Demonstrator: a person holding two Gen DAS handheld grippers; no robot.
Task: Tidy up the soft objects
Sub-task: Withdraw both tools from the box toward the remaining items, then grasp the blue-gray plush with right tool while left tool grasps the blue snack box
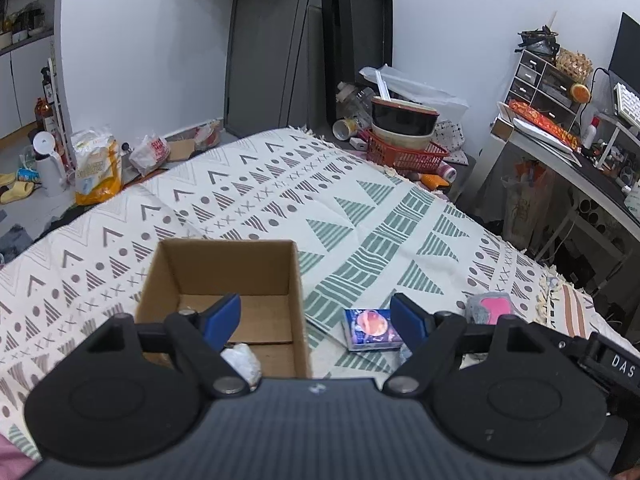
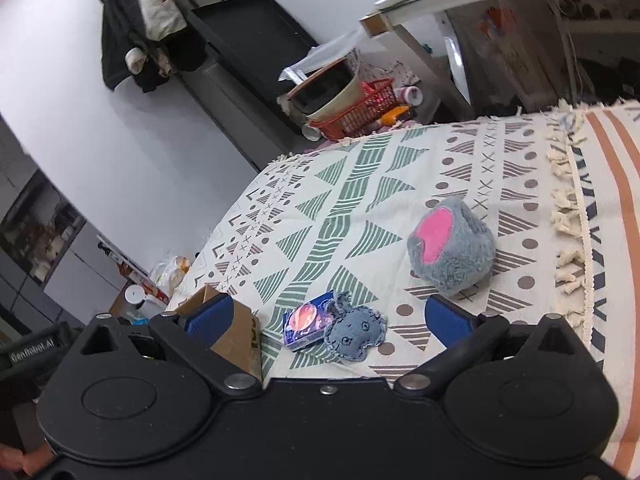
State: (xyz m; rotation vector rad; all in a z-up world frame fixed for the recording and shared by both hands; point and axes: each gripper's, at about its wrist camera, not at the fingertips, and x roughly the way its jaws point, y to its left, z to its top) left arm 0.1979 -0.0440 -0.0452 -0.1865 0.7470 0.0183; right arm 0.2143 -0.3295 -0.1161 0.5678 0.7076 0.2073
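An open cardboard box [image 1: 224,276] stands on the patterned bedspread [image 1: 360,208], with a white soft object [image 1: 240,362] inside near its front wall. My left gripper [image 1: 316,316] is open and empty, its left finger over the box. A blue packet with a planet picture [image 1: 372,328] lies right of the box. A grey and pink plush [image 1: 490,308] lies further right. In the right wrist view my right gripper [image 2: 328,318] is open and empty above the packet [image 2: 306,320] and a flat denim toy [image 2: 356,330]. The plush [image 2: 450,246] lies beyond, and the box corner [image 2: 236,330] is at left.
A red basket with stacked bowls [image 1: 404,136] stands past the bed's far edge. A cluttered desk [image 1: 568,140] is at right. Bags and bottles [image 1: 96,164] sit on the floor at left. A fringed edge and a striped cover [image 2: 608,208] lie at right.
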